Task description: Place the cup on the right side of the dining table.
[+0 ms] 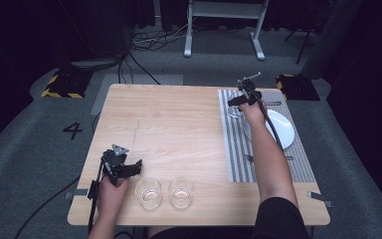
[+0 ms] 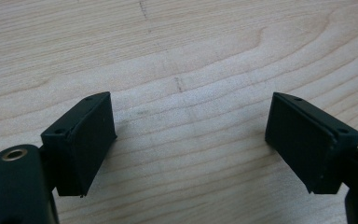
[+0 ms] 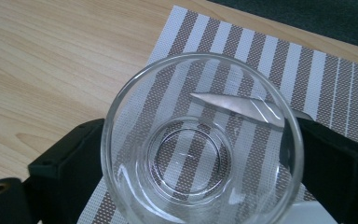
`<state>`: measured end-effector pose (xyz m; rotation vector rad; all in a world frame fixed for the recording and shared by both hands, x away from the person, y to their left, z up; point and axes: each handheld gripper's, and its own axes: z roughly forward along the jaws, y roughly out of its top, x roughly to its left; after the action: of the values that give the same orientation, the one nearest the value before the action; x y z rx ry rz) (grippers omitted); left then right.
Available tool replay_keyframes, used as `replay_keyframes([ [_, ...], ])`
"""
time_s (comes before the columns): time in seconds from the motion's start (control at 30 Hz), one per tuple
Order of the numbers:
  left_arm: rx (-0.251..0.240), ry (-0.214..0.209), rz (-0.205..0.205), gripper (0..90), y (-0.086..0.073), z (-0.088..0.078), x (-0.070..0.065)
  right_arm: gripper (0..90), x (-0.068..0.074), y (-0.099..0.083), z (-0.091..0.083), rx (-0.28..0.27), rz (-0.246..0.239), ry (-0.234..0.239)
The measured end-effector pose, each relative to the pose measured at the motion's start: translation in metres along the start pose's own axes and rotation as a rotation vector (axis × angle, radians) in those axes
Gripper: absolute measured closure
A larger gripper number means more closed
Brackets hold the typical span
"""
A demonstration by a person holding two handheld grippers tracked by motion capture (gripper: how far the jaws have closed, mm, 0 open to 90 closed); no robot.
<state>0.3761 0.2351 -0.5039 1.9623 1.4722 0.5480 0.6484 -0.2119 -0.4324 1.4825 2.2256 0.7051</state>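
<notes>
A clear empty glass stands on the striped placemat, between the two jaws of my right gripper. The jaws flank the glass closely on either side, and I see no squeeze on its wall. In the high view the right gripper is at the mat's far left corner, over that glass. My left gripper rests near the table's front left. Its jaws stand wide open over bare wood with nothing between them.
Two more empty glasses stand side by side near the front edge, right of my left hand. A white plate lies on the placemat, with cutlery below it and a knife beyond the glass.
</notes>
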Motion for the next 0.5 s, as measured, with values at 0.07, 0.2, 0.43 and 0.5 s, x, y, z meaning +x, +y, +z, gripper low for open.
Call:
replay_keyframes([
  [0.07, 0.0, 0.0, 0.0, 16.1, 0.0, 0.0, 0.0, 2.3, -0.001, 0.0, -0.004, -0.006, -0.005, -0.009],
  [0.2, -0.001, 0.0, -0.001, 16.2, 0.0, 0.0, 0.0, 1.3, -0.002, -0.004, -0.011, -0.041, 0.005, 0.0],
  [0.43, 0.0, 0.001, 0.0, 16.2, 0.0, 0.0, 0.0, 0.6, -0.002, -0.012, -0.031, -0.058, -0.002, 0.012],
  [0.5, 0.0, 0.0, 0.001, 16.2, 0.0, 0.0, 0.0, 0.6, -0.002, -0.013, -0.038, -0.066, -0.006, 0.016],
])
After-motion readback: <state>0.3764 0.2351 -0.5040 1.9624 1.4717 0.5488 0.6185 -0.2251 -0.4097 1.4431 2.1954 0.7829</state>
